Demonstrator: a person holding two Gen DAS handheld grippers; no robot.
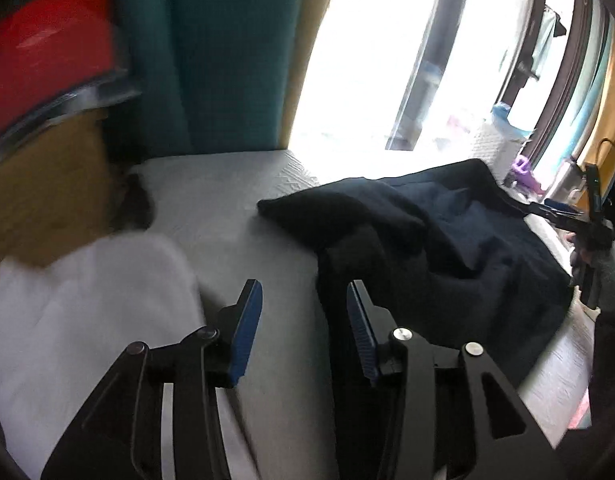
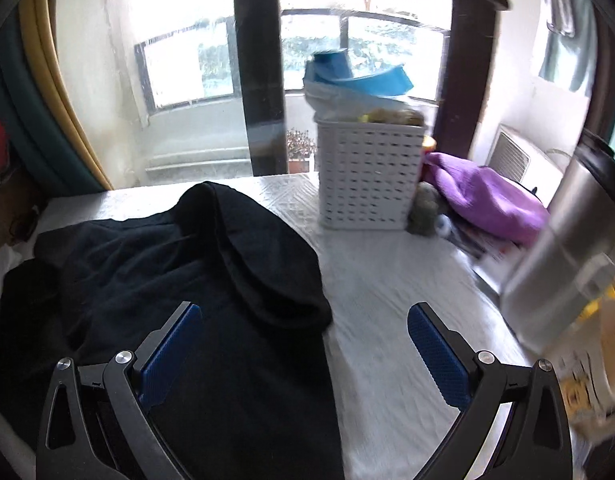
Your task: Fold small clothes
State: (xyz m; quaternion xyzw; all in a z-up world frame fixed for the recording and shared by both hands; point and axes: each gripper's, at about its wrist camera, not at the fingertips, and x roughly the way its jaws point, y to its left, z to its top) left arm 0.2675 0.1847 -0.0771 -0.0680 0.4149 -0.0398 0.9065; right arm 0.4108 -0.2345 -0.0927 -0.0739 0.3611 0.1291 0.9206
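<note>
A dark navy garment (image 1: 439, 240) lies rumpled on the white-covered surface (image 1: 243, 200). My left gripper (image 1: 303, 304) hangs open over the garment's left edge, nothing between its blue pads. A white garment (image 1: 87, 300) lies to its left. In the right wrist view the same dark garment (image 2: 167, 280) fills the lower left. My right gripper (image 2: 303, 328) stands wide open above its right edge, holding nothing. The right gripper (image 1: 579, 216) also shows at the far right of the left wrist view, beyond the cloth.
A white perforated basket (image 2: 371, 176) with blue items on top stands at the back. A purple cloth (image 2: 487, 196) and a silver canister (image 2: 567, 264) sit at the right. A cardboard box (image 1: 43, 184) and a red package (image 1: 47, 48) are at the left.
</note>
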